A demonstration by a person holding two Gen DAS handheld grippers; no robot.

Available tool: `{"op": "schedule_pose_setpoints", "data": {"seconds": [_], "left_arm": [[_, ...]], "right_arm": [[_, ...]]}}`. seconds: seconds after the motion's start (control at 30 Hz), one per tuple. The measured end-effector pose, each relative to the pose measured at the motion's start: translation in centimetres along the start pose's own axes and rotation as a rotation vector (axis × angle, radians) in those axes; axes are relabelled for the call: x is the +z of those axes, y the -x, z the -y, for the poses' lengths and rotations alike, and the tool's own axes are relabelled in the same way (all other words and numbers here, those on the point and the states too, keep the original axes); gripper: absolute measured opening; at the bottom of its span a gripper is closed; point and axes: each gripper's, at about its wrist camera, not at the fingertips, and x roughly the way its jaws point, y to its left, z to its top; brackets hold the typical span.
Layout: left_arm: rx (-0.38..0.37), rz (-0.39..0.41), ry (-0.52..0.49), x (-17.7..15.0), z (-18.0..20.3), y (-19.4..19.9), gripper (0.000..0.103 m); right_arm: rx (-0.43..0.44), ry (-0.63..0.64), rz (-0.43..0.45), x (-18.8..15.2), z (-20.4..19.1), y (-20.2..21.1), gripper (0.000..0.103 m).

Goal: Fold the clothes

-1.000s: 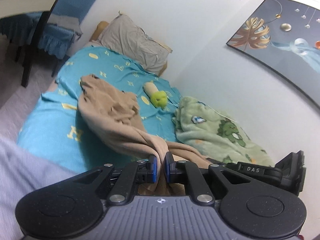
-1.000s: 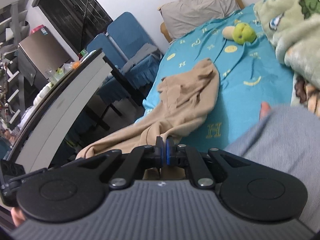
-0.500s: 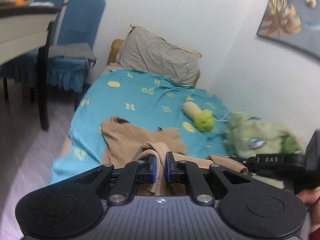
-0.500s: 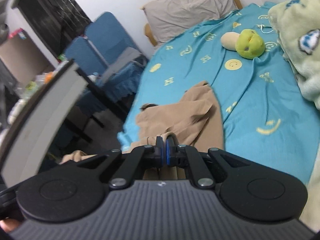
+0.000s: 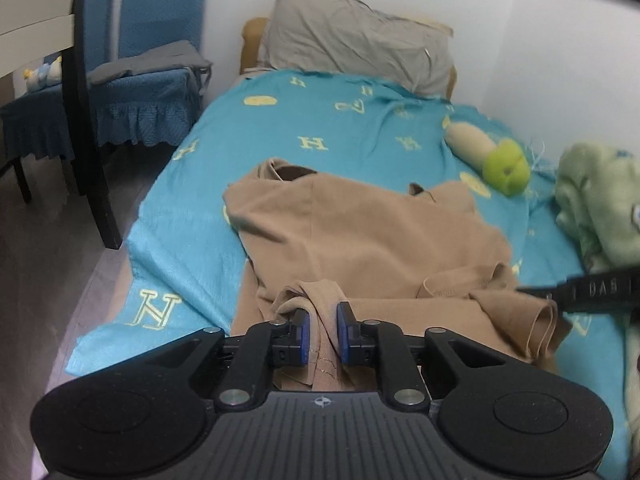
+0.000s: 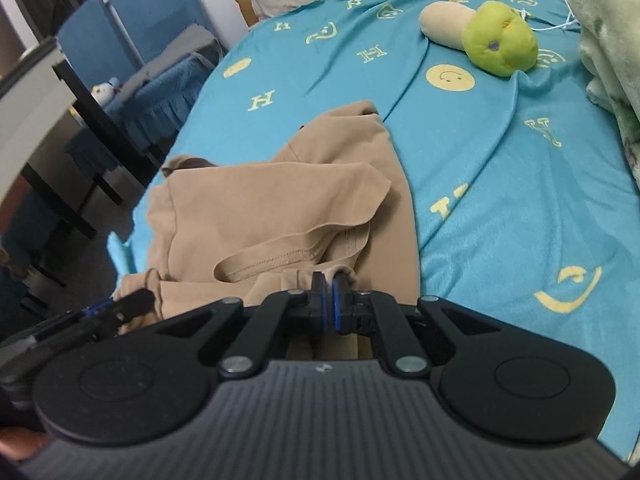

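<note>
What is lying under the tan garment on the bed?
The tan garment lies on the blue sheet, which shows all around it. Whatever is directly beneath the cloth is covered and cannot be seen.

A white wall (image 5: 520,60) fills the upper right, blue chairs (image 5: 132,80) stand upper left — grey floor (image 5: 48,240) at left.
</note>
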Motion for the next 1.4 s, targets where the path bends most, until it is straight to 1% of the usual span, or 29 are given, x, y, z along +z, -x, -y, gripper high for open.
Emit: {"op": "schedule_pose_setpoints", "data": {"seconds": [0.13,0.17,0.2,0.23,0.3,0.33,0.37,0.4,0.43,0.47,0.53,0.63,0.67,0.73,0.83,0.97,1.1,1.17,1.2,1.27,1.37,1.4], "left_arm": [[-0.02,-0.011,0.017,0.1,-0.2,-0.1,0.022],[-0.025,-0.011,0.014,0.1,-0.1,0.0,0.029],[-0.03,-0.012,0.008,0.1,0.0,0.2,0.039],[-0.031,-0.01,-0.001,0.2,0.2,0.6,0.045],[-0.017,0.018,-0.032,0.5,1.0,1.7,0.07],[-0.007,0.045,-0.051,0.6,1.4,2.4,0.076],[0.001,0.07,-0.067,0.6,1.8,3.2,0.085],[0.008,0.088,-0.074,0.6,2.0,3.9,0.087],[0.008,0.098,-0.069,0.5,2.1,4.6,0.087],[0.004,0.103,-0.06,0.4,2.2,5.4,0.088],[-0.016,0.105,-0.026,-0.2,2.1,7.0,0.091],[-0.044,0.079,0.051,-1.8,1.9,9.6,0.094],[-0.049,0.057,0.088,-2.4,1.7,10.3,0.096],[-0.065,-0.001,0.172,-3.6,1.3,11.4,0.096],[-0.121,-0.089,0.299,-5.8,0.3,12.2,0.096],[-0.189,-0.182,0.439,-8.3,-0.8,11.6,0.096],[-0.19,-0.275,0.588,-9.8,-2.1,9.0,0.093],[-0.198,-0.313,0.679,-10.6,-3.0,7.6,0.092],[-0.213,-0.307,0.725,-10.8,-3.4,7.2,0.095],[-0.248,-0.275,0.805,-11.2,-4.2,6.8,0.096],[-0.288,-0.225,0.901,-11.7,-5.2,6.2,0.095],[-0.293,-0.209,0.927,-11.8,-5.5,6.1,0.092]], "right_arm": [[-0.004,-0.008,-0.003,-0.1,0.1,-0.2,0.009],[-0.003,-0.021,-0.007,-0.2,0.2,-0.2,0.009],[-0.002,-0.034,-0.01,-0.3,0.3,-0.2,0.009],[0.0,-0.044,-0.012,-0.2,0.3,0.0,0.01],[0.0,-0.055,-0.002,-0.2,0.3,0.5,0.019],[0.0,-0.058,0.01,-0.2,0.3,0.8,0.039],[0.001,-0.066,0.031,-0.3,0.4,1.3,0.068],[0.008,-0.077,0.054,-0.4,0.5,1.8,0.081],[0.029,-0.097,0.078,-0.5,0.6,2.3,0.09],[0.049,-0.12,0.091,-0.5,0.8,2.9,0.088],[0.073,-0.159,0.099,-0.8,1.1,4.0,0.088],[0.096,-0.227,0.137,-1.9,1.7,6.2,0.088],[0.11,-0.254,0.135,-2.4,2.0,6.9,0.088],[0.142,-0.307,0.118,-3.6,2.5,8.1,0.088],[0.173,-0.357,0.085,-5.6,2.8,9.4,0.088],[0.231,-0.442,0.025,-8.6,2.9,10.2,0.088],[0.306,-0.567,-0.062,-11.5,3.0,9.4,0.088],[0.322,-0.624,-0.107,-12.6,3.0,8.5,0.088],[0.327,-0.649,-0.121,-13.1,3.0,8.1,0.088],[0.327,-0.687,-0.134,-13.7,3.0,7.2,0.088],[0.328,-0.761,-0.145,-14.2,3.7,5.8,0.088],[0.326,-0.783,-0.146,-14.4,3.9,5.4,0.088]]}}
